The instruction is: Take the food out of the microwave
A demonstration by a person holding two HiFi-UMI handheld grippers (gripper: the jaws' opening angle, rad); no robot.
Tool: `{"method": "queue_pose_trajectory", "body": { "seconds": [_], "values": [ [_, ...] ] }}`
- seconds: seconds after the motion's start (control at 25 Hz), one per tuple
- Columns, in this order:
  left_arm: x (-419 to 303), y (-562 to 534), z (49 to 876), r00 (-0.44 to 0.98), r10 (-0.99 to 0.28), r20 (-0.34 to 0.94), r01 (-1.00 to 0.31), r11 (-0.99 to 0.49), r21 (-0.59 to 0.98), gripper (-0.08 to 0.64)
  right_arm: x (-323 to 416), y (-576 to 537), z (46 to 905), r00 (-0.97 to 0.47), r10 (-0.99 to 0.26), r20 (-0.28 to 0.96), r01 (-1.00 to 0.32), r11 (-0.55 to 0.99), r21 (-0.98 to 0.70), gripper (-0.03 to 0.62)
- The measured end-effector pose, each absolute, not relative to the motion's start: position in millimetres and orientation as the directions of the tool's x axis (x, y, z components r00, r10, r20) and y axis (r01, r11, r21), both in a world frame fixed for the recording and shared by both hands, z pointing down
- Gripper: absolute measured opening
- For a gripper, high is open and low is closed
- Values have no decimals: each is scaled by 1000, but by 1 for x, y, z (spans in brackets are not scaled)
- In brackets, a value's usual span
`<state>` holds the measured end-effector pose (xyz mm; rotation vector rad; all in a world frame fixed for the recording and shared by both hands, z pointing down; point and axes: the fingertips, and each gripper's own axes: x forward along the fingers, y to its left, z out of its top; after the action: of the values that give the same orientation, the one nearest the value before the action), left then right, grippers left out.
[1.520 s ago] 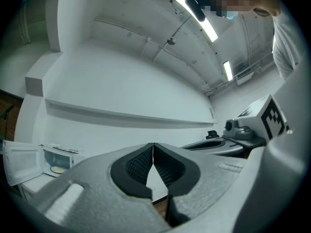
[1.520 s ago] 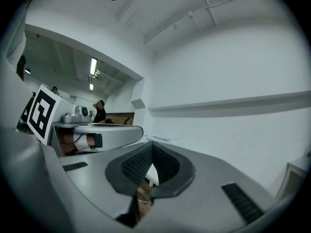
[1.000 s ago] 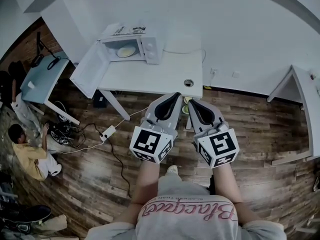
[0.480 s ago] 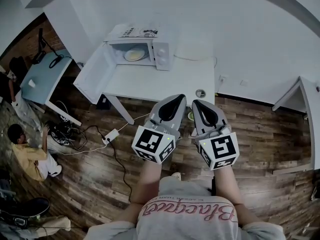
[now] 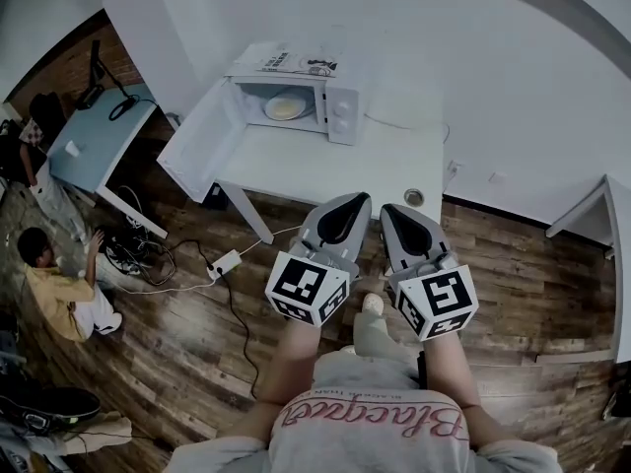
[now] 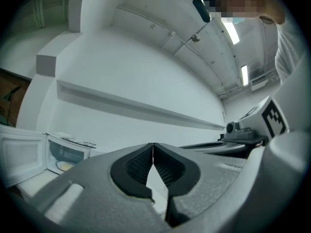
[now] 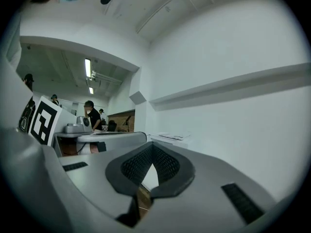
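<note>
We hold the left claw (image 5: 350, 202) and right claw (image 5: 387, 210) pinched together and empty, well apart from the microwave (image 5: 342, 116). The food (image 5: 288, 106) lies inside the microwave, door (image 5: 197, 141) open, on a white worktop (image 5: 325, 166) above wooden floor (image 5: 197, 343).

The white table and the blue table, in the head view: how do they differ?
The white table is white and carries the open microwave; the blue table is pale blue and carries only small items. The white table stands mid-view, the blue table at the left edge. Both stand on the wood floor.
</note>
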<state>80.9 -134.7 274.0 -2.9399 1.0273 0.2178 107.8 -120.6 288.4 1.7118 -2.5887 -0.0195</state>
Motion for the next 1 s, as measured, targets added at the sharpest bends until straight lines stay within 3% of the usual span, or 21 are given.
{"method": "queue_pose_trajectory", "body": {
  "seconds": [0.44,1.0],
  "values": [
    [59,-209,279,716,-687,-126,-692,-722,2,8,107,-199,276,-396,-916,-69,-918,396,4,9],
    [40,-337,295,612,-788,-75,-785,-616,63,8,93,-337,288,-533,-846,-11,-845,533,-25,9]
  ]
}}
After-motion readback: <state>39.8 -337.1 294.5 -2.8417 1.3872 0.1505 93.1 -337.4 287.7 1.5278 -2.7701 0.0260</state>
